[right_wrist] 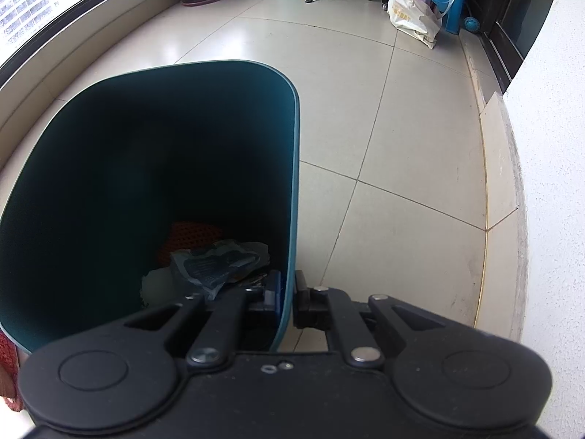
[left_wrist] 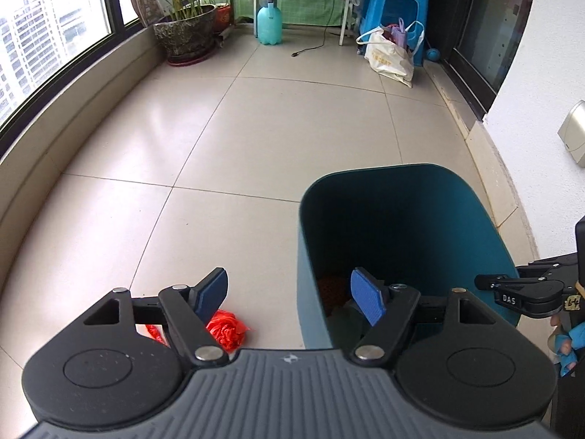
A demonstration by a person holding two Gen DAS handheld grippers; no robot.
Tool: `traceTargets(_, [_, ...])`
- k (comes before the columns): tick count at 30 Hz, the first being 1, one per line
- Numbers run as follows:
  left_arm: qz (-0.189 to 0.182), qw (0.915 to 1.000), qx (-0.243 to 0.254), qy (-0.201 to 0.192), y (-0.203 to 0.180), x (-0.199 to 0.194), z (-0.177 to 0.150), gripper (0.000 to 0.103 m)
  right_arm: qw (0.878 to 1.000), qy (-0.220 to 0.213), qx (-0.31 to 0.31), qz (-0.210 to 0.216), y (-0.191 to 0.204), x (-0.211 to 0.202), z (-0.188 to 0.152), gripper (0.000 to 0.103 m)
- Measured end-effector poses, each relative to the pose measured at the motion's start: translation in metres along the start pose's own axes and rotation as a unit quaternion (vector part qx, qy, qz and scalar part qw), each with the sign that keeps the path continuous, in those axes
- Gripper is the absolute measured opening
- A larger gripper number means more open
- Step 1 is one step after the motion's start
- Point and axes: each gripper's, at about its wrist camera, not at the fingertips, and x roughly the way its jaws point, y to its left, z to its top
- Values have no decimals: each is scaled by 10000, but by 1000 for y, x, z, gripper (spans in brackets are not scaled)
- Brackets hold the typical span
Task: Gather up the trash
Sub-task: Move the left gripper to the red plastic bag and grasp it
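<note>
A teal trash bin (left_wrist: 457, 197) stands on the tiled floor; it also shows in the right wrist view (right_wrist: 234, 73). My right gripper (right_wrist: 288, 301) is shut on the bin's right wall, one finger inside and one outside; it also shows in the left wrist view (left_wrist: 519, 291). Inside the bin lie a crumpled wrapper (right_wrist: 215, 261) and an orange mesh piece (right_wrist: 190, 234). My left gripper (left_wrist: 290, 300) is open and empty, straddling the bin's left wall. A crumpled red plastic bag (left_wrist: 226, 331) lies on the floor just under its left finger.
A potted plant (left_wrist: 186, 33), a turquoise spray bottle (left_wrist: 269, 22), a white table, a blue stool (left_wrist: 396, 11) and a white shopping bag (left_wrist: 389, 56) stand at the far end. Windows run along the left; a white wall is on the right.
</note>
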Motion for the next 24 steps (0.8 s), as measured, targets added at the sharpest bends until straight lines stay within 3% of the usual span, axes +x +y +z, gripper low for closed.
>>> traceTargets(6, [137,9981,-381,466,36,21,-10,75,10000,4,-19,-41,1,0,0,5])
traceTargets(14, [123,9864,-1101,1211,83,75,-26,75,10000,23,-20,-66,3,1,2,5])
traceTargets(18, [225,9816,-1130,1521,103,118,-39,75,10000,30,-35,-75,3,1,2,6])
traceTargets(24, [242,9654,-1543,2089,117,195,-67,75,9997,21,-190,-132,6,-2,-2,6])
